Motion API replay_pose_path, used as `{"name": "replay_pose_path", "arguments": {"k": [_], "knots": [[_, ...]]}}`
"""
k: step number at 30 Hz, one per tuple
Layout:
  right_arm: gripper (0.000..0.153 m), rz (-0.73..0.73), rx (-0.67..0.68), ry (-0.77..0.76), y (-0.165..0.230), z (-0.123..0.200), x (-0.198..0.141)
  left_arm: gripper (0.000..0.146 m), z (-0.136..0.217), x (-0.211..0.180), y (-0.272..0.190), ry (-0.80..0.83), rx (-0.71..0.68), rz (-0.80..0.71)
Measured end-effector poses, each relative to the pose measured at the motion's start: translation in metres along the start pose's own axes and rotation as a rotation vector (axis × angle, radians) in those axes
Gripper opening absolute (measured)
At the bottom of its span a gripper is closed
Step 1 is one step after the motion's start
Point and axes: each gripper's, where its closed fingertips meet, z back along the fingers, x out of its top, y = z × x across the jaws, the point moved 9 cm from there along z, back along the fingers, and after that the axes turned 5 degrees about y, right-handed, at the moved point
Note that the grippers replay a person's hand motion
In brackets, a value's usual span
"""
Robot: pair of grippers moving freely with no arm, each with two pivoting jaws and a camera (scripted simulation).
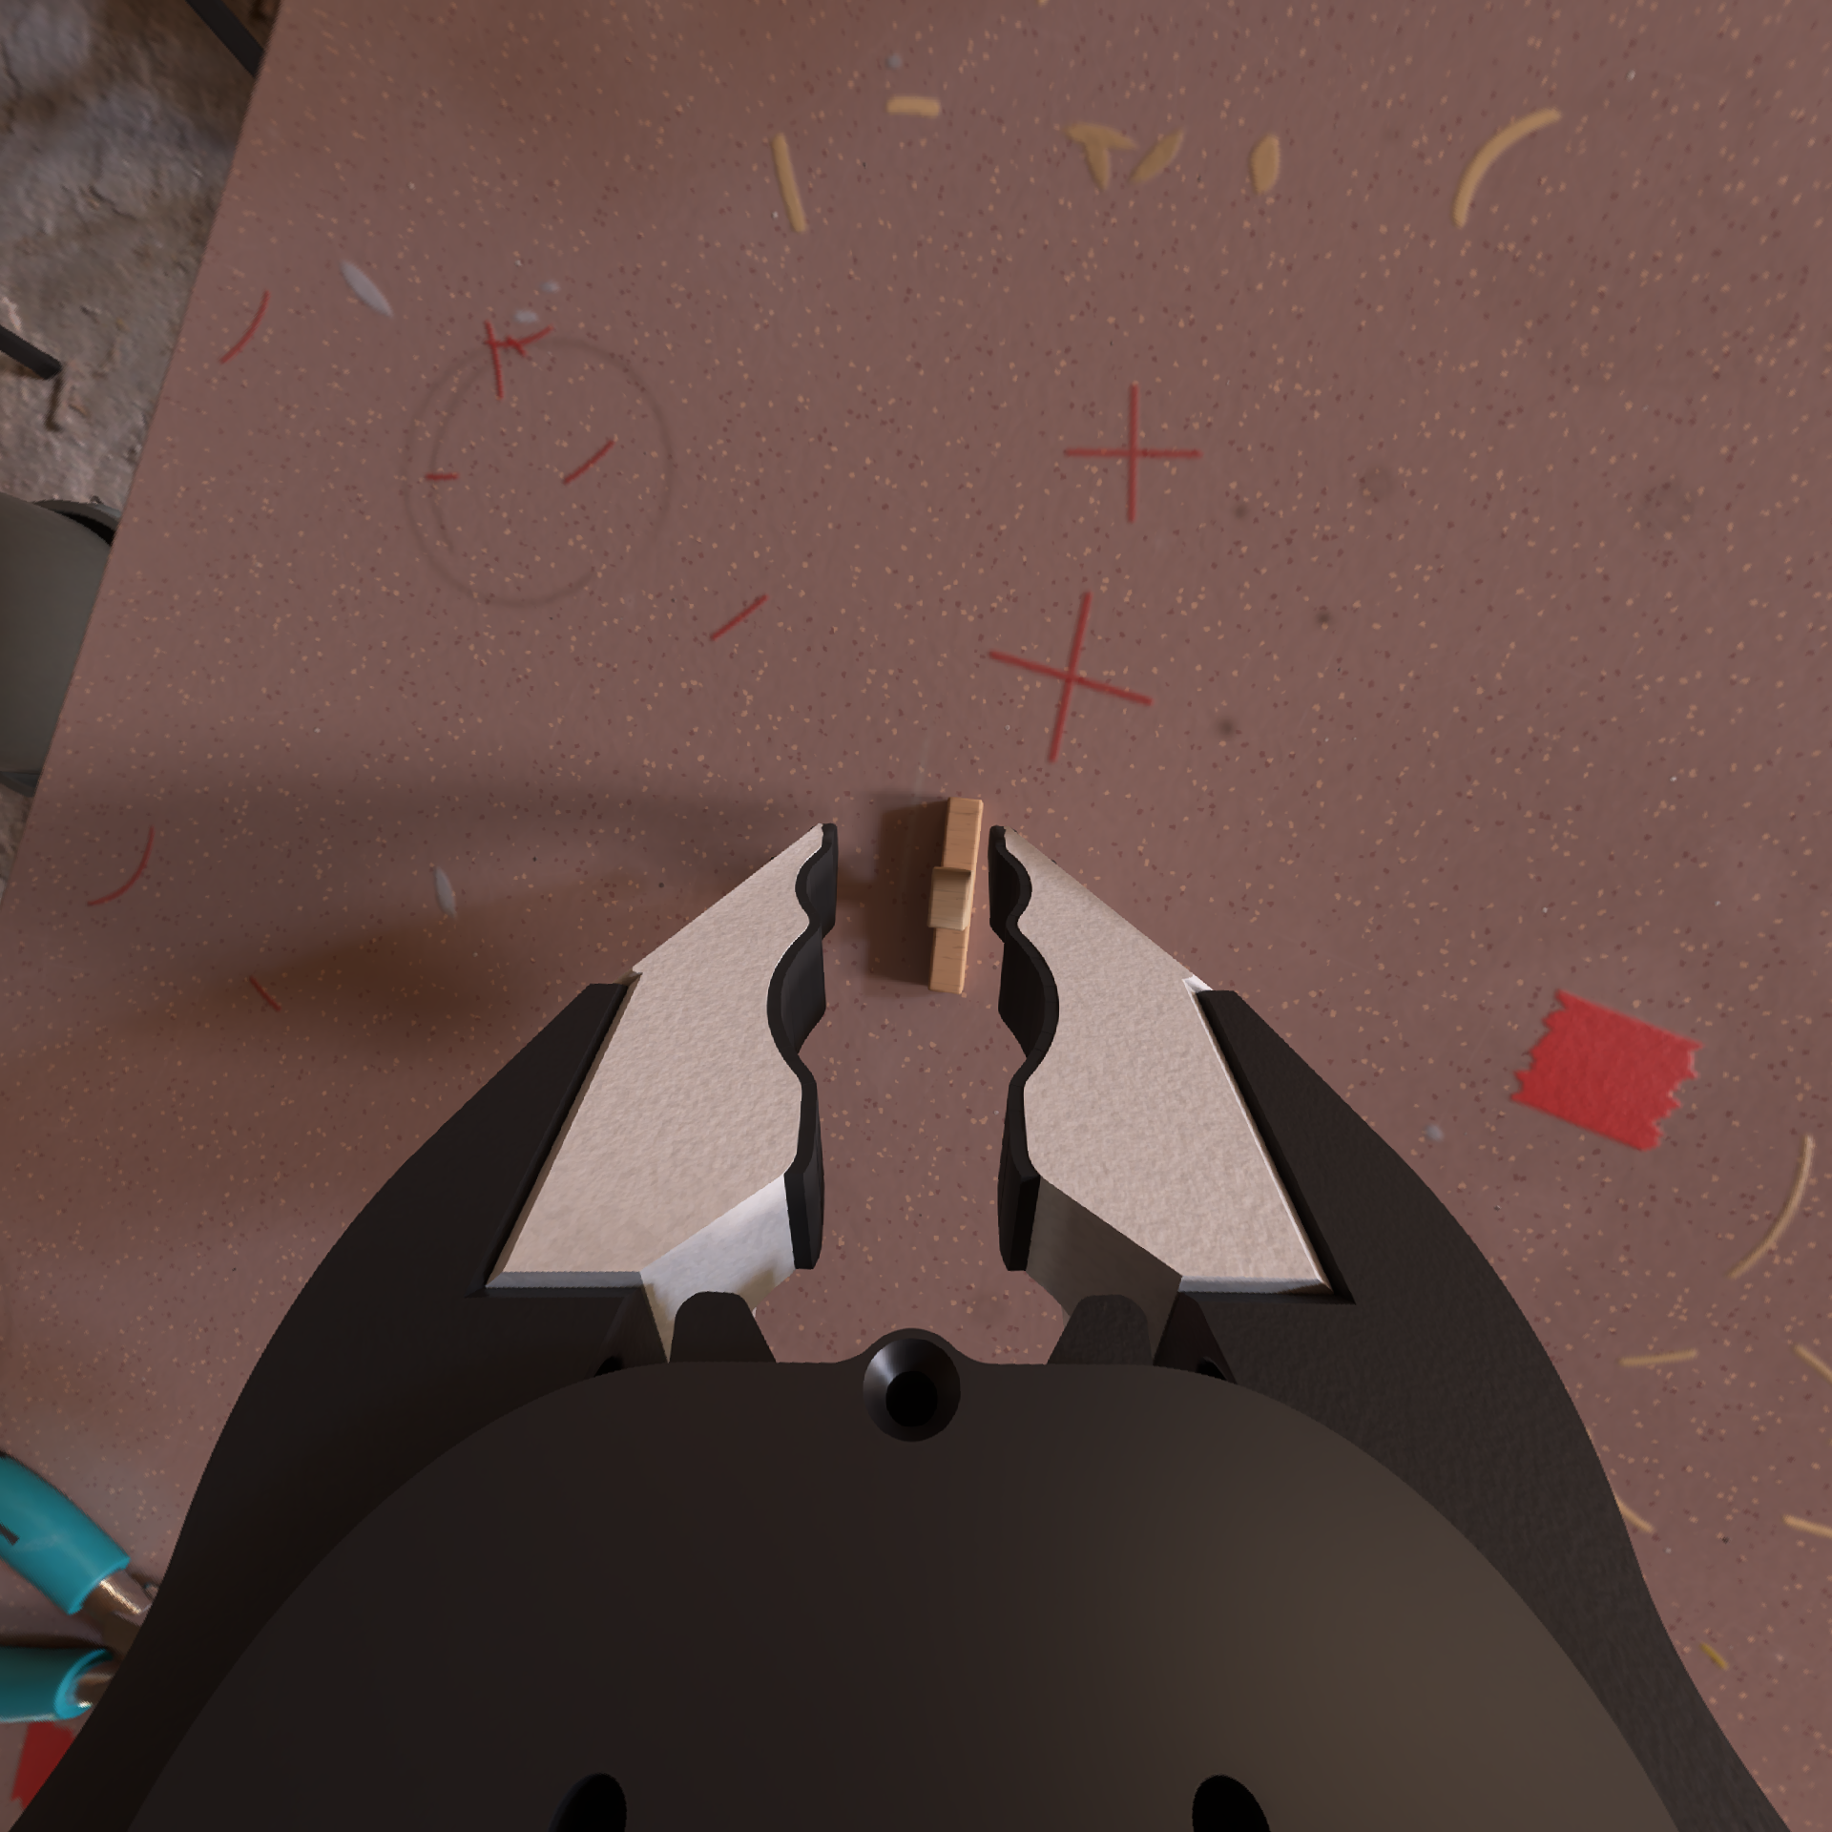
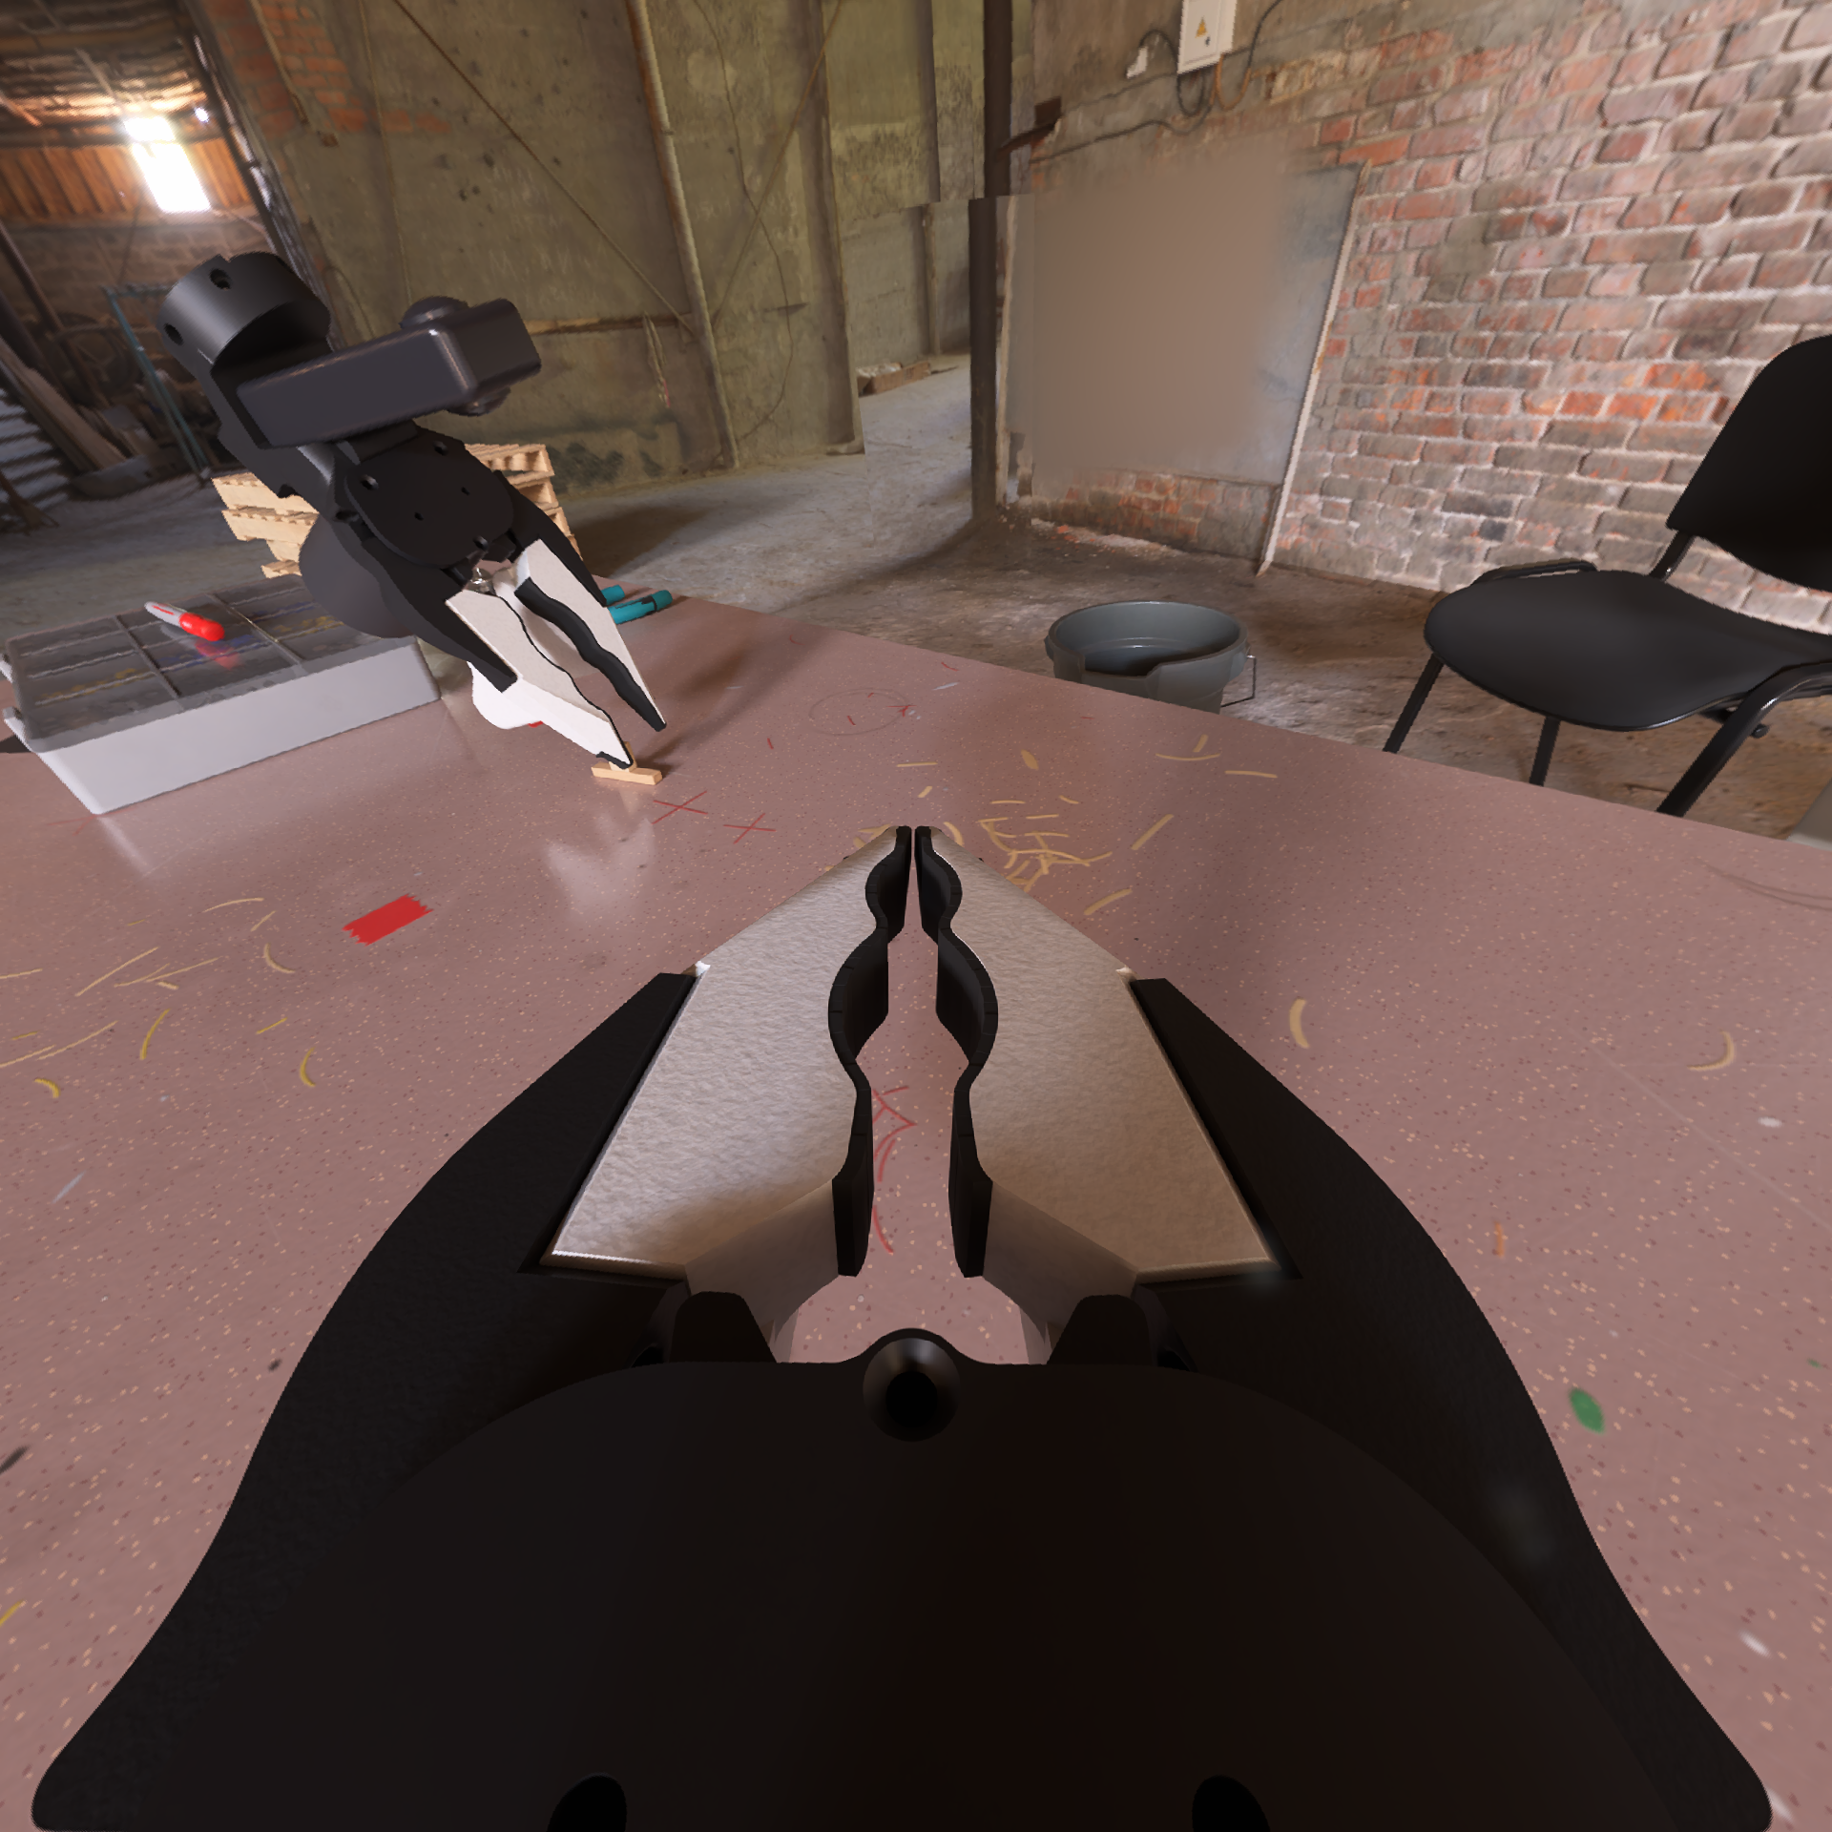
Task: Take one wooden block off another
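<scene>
Left gripper is spread wide over the wooden blocks; nothing is lifted yet.
Small block sits on long block, just ahead between its tips; right gripper, pressed together, waits far off.

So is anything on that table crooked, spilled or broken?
Nothing looks broken or spilled. The small wooden block sits crosswise on the longer block, as stacked. The pink table carries scribbled marks and a torn scrap of red tape, which look like ordinary wear.
</scene>
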Motion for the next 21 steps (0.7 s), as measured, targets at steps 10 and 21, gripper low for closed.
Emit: {"name": "replay_pose_path", "arguments": {"k": [10,21], "knots": [[0.000,-0.026,0.009,0.016,-0.003,-0.001,-0.004,0.031,-0.002,-0.001,-0.005,0.015,-0.065,-0.073],[0.001,-0.032,0.016,0.024,-0.002,-0.002,-0.004,0.032,0.000,-0.001,-0.002,-0.023,-0.081,-0.152]]}}
